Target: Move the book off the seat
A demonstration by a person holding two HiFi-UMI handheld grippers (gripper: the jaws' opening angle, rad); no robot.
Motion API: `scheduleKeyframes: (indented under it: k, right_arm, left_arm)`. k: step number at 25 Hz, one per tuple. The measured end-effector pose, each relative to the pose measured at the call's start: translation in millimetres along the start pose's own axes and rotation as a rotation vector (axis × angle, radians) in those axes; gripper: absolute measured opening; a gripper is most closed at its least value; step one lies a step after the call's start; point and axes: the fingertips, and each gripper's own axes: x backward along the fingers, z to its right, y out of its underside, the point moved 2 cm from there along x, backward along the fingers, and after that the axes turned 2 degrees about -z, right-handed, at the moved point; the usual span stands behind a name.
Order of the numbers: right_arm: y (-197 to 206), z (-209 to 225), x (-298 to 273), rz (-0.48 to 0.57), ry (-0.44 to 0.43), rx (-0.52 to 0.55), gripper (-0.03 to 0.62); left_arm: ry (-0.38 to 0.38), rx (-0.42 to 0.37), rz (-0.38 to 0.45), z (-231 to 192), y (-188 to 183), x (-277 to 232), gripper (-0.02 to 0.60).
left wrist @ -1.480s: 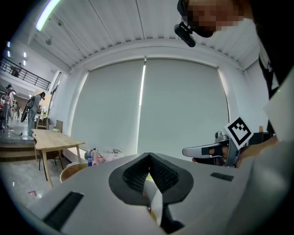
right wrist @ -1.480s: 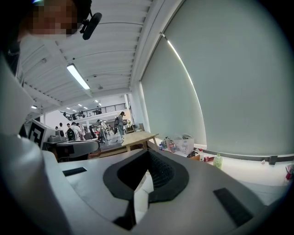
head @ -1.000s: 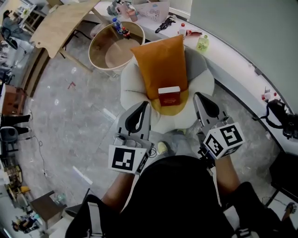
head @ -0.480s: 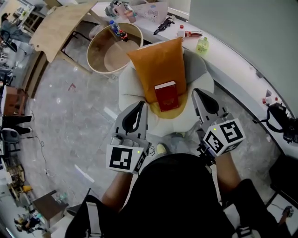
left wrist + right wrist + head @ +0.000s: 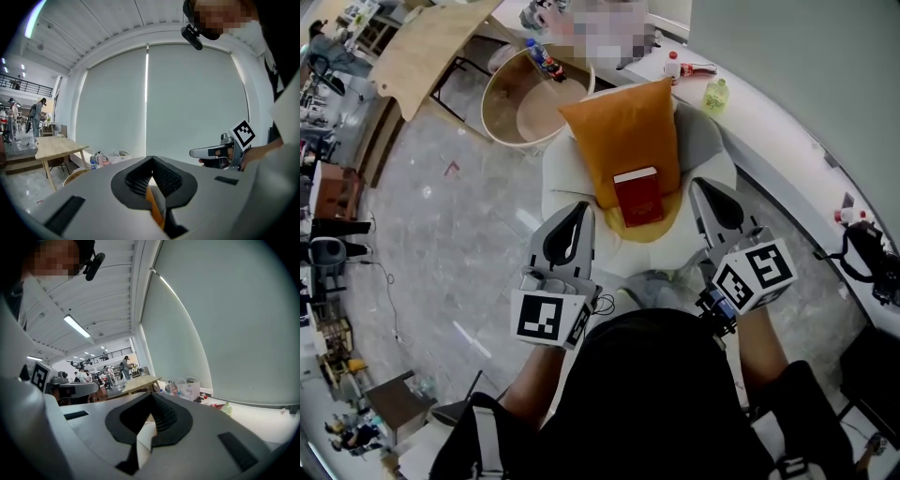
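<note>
A red book (image 5: 638, 197) lies on an orange cushion (image 5: 623, 131) that leans on the seat of a pale armchair (image 5: 567, 169). My left gripper (image 5: 580, 208) hovers at the chair's front left, short of the book, jaws shut and empty. To the book's right, my right gripper (image 5: 702, 186) hangs over the chair's edge, also shut and empty. In the left gripper view the left gripper (image 5: 151, 159) has its tips together, with a strip of the cushion (image 5: 154, 208) below them. The right gripper (image 5: 151, 395) looks the same in its own view.
A round wooden tub-shaped table (image 5: 534, 94) stands behind the chair on the left, beside a wooden table (image 5: 431, 42). A white curved counter (image 5: 769, 131) with bottles (image 5: 713, 95) runs along the right. A black bag (image 5: 867, 258) sits at the far right. Grey stone floor (image 5: 441, 234) spreads left.
Both grippers have drifted a little forward towards the armchair. The book stays on the cushion, and both jaws remain shut.
</note>
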Motion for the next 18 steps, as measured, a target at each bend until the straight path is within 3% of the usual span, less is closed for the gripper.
scheduleKeyframes:
  k: [10,18]
  right_arm:
    - [-1.1,19.2,-14.9,-0.003,-0.058,-0.030,0.003]
    - [-4.0,24.2,-25.2,-0.008,-0.054,-0.016,0.003]
  left_arm:
    - [-0.060,-0.026,-0.042,1.2,-2.8,-9.2,0.008]
    - [-0.054,-0.037,-0.061,-2.8,-1.7,-17.3,0.008]
